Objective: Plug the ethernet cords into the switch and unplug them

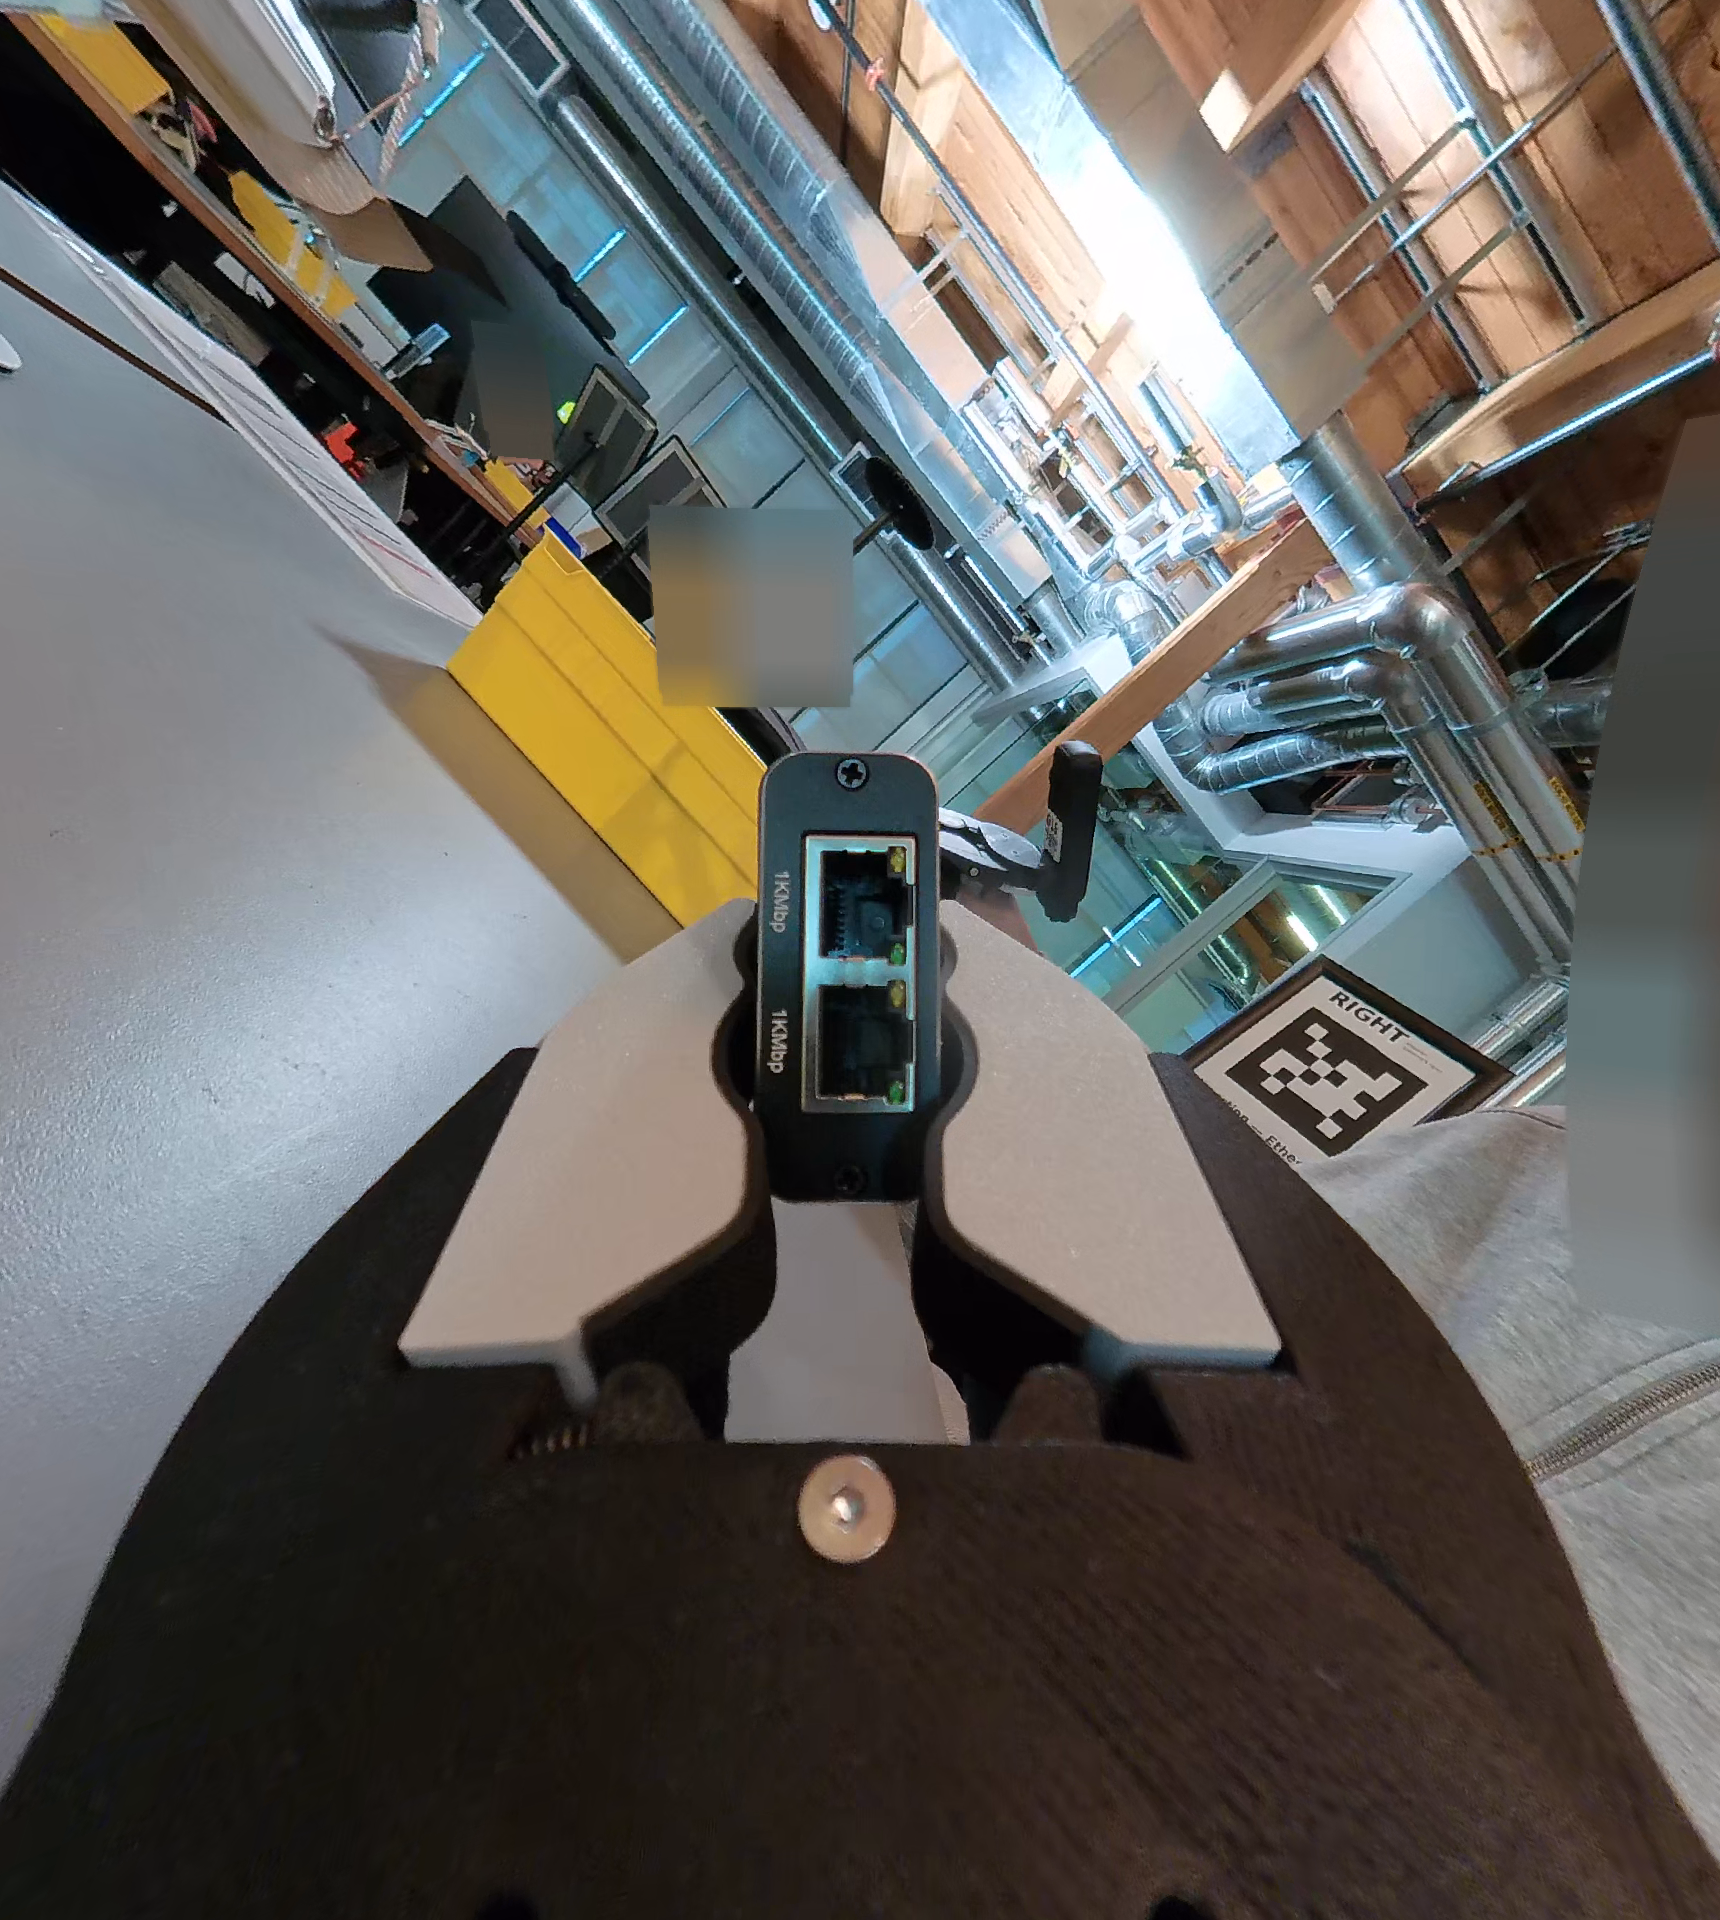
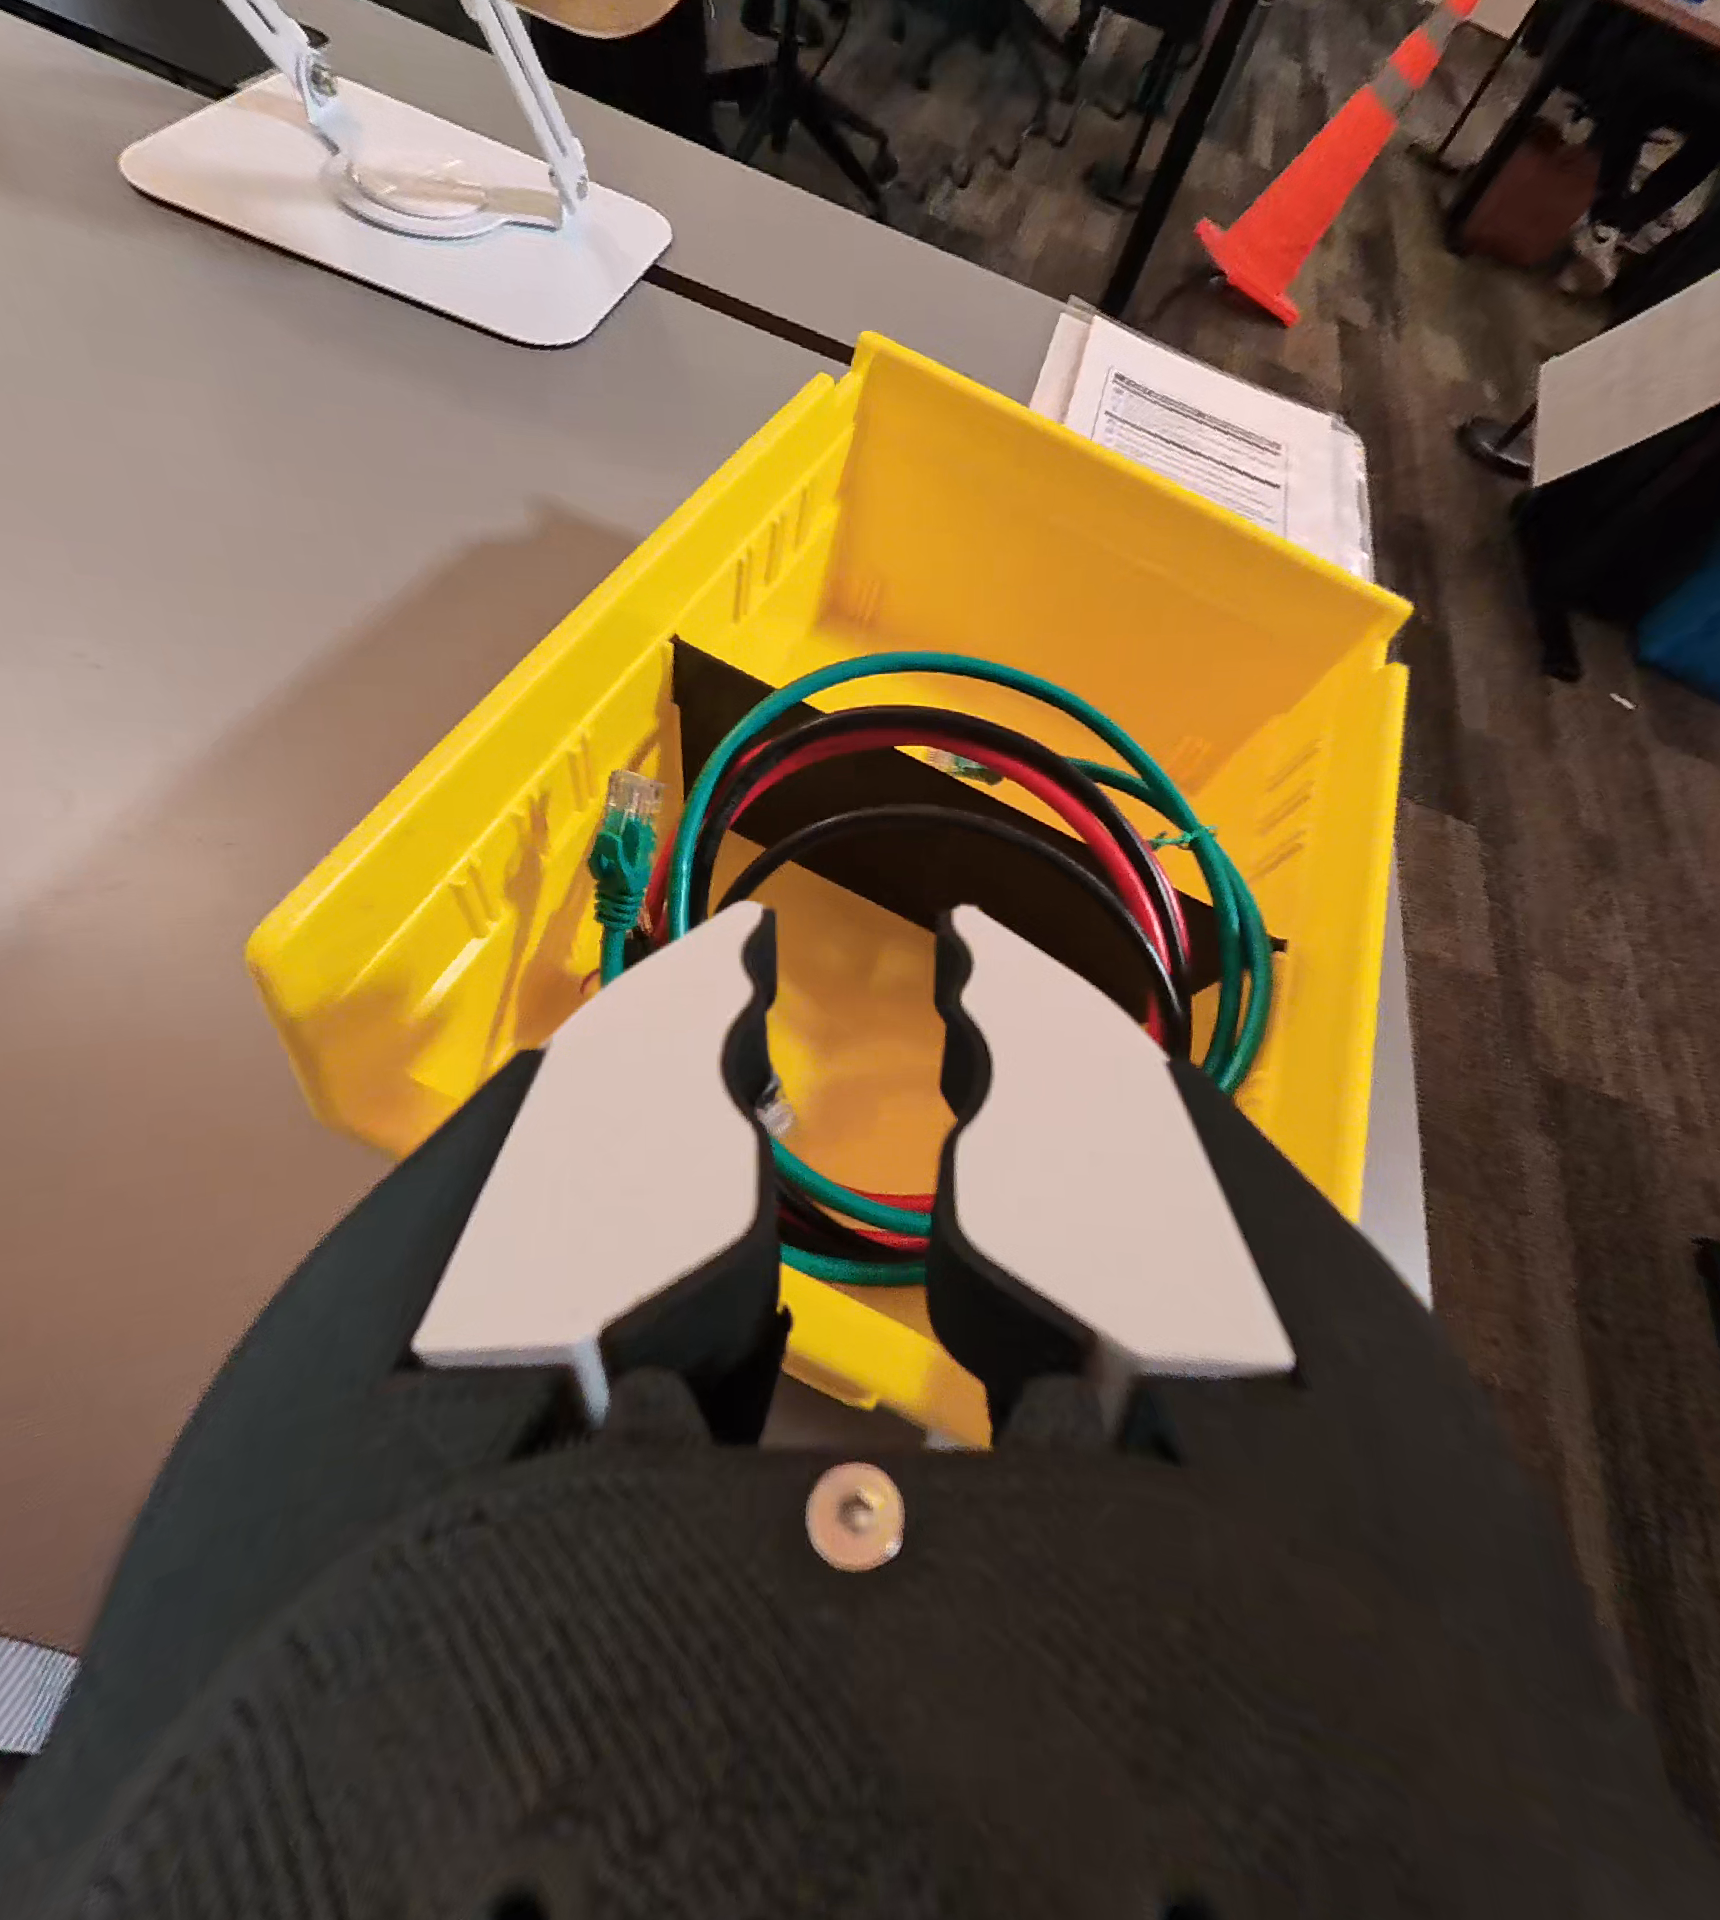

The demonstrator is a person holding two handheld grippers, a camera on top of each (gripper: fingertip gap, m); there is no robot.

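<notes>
My left gripper (image 1: 848,935) is shut on a small black switch (image 1: 848,977), held upright above the grey table with its two empty ports facing the camera. My right gripper (image 2: 851,925) is open and empty, hovering over a yellow bin (image 2: 1095,540). Coiled green (image 2: 1240,935), red (image 2: 949,769) and black (image 2: 939,719) ethernet cords lie in the bin. A green plug (image 2: 624,842) stands up at the bin's left wall, to the left of my right fingertips. A clear plug end (image 2: 775,1114) shows between the fingers, lower in the bin.
The yellow bin also shows in the left wrist view (image 1: 586,686), at the table's edge. A white lamp base (image 2: 399,208) stands on the grey table (image 2: 160,623) at the back. Papers (image 2: 1209,457) lie behind the bin. An orange cone (image 2: 1323,166) stands on the floor.
</notes>
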